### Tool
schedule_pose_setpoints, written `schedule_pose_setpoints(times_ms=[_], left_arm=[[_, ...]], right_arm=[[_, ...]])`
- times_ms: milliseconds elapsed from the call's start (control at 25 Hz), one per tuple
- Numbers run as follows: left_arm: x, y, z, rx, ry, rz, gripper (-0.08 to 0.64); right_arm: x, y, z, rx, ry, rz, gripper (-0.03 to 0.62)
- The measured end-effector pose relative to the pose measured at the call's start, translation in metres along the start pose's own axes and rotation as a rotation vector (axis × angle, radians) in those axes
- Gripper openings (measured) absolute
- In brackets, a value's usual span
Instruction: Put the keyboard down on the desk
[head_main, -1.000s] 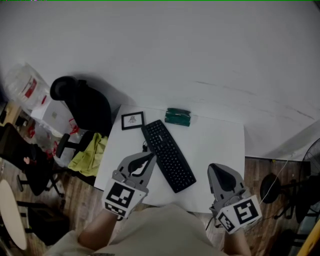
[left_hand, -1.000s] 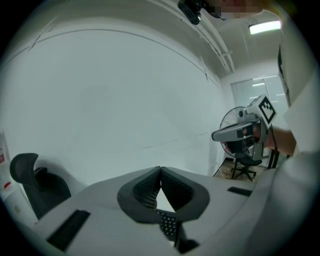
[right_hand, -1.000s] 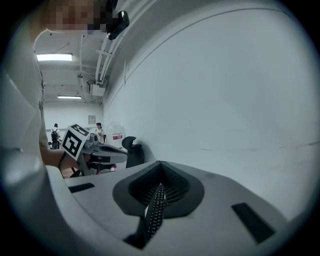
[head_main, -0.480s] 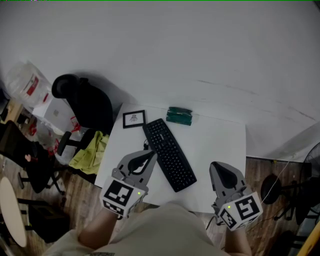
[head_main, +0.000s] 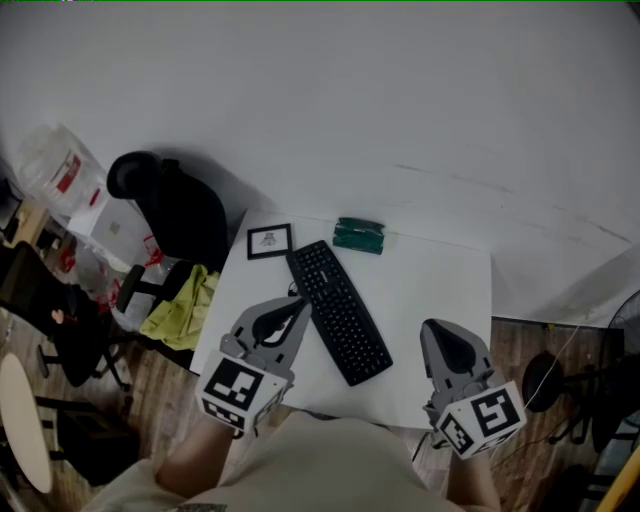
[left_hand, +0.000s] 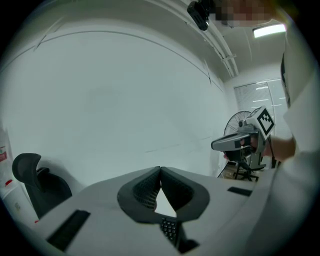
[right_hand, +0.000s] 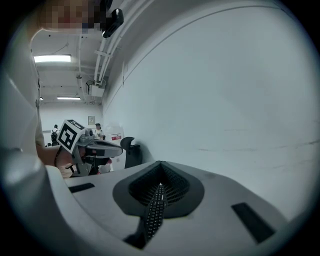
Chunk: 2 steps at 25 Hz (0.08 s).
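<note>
Grey hand-held grippers (head_main: 298, 305) (head_main: 438, 327) — marker cubes (head_main: 240, 392), pale shirt (head_main: 340, 465)

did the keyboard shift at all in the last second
No. The keyboard lies diagonal on the desk, same spot beside the picture frame.

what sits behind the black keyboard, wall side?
Beyond the black keyboard, a small black-framed picture and a dark green oblong object lie on the white desk. The desk surface beneath them is covered.

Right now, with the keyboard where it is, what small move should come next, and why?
Probably nothing more than drawing both grippers back. The black keyboard already lies flat on the white desk, and the left gripper and right gripper are both shut, with neither holding it.
</note>
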<state>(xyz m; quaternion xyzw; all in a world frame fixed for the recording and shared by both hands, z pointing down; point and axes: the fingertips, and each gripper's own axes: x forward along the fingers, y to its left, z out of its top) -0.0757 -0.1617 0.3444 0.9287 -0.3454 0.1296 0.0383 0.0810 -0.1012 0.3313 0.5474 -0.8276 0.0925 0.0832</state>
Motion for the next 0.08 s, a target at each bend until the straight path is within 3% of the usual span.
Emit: schedule_pose_setpoints(times_ms=[80], left_arm=[[-0.0002, -0.0016, 0.0018, 0.004, 0.0, 0.0, 0.023]], right_arm=[[-0.0005, -0.001, 0.0027, -0.01, -0.003, 0.003, 0.025]])
